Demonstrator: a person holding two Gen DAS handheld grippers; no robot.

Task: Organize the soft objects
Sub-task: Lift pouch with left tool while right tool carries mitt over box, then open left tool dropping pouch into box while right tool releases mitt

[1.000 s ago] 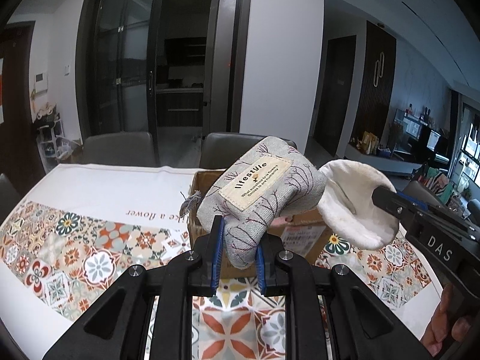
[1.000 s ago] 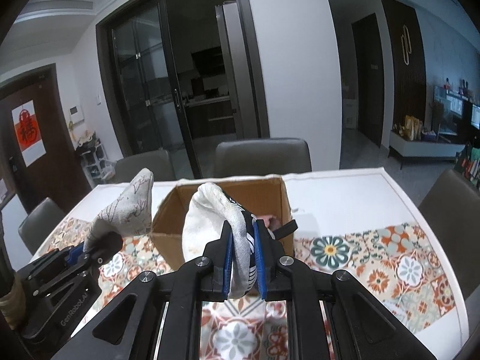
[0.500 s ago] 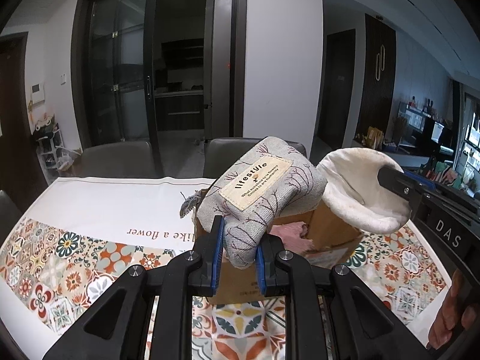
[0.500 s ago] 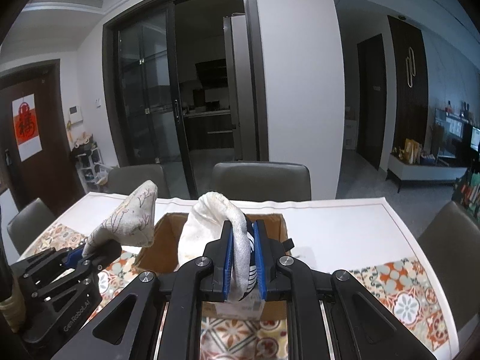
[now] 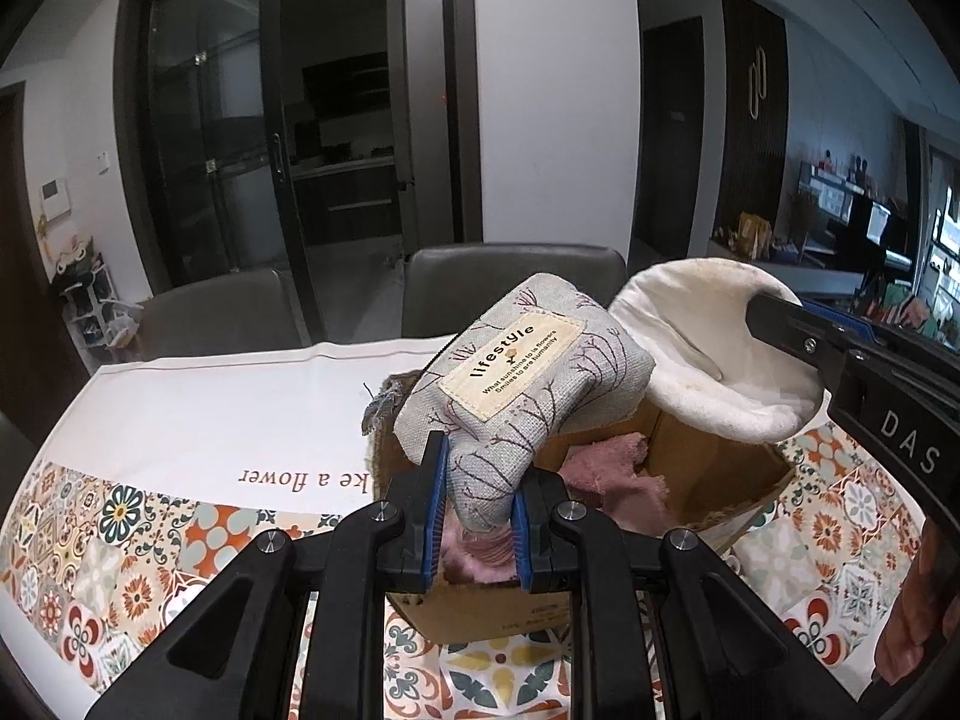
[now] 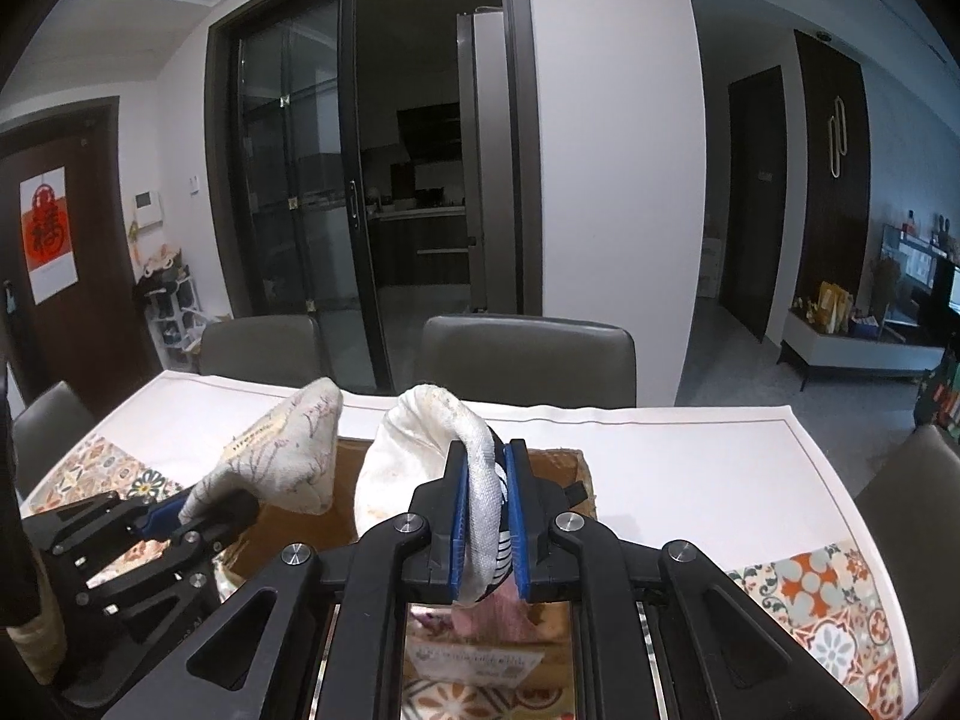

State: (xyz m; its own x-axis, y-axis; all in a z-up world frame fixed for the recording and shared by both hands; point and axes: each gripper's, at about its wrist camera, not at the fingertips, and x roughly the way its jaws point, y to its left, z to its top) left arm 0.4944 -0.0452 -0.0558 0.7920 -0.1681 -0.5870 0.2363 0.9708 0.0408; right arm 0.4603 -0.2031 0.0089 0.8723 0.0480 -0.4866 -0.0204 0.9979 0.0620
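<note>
While both tools hang over the cardboard box (image 5: 708, 474), the left hand-held gripper (image 5: 477, 501) is clamped on the lower end of a grey fabric pouch (image 5: 528, 396), whose bulk rises up and away from the blue pads and sits above the box's near-left corner. To its right, the right hand-held gripper (image 6: 487, 531) pinches a white sock (image 6: 420, 450) between its fingers; in the right wrist view the sock arches up out of the grip and droops to the left over the box opening, just beside the pouch (image 6: 288, 450), though whether the two touch cannot be told. The pouch is woven grey cloth printed with thin dark branches and carries a cream sewn label reading "lifestyle", with a frayed tab at its left edge. The sock (image 5: 708, 354) is off-white, soft and faintly stained, with dark stripes near the pinched end. Inside the box lies a pink cloth (image 5: 606, 474), partly hidden by the pouch and the left tool's fingers. The box stands on a worktop (image 5: 198, 408) covered with a white cloth bordered in orange and teal tile patterns. Grey chairs (image 6: 528, 354) stand along the far edge.
</note>
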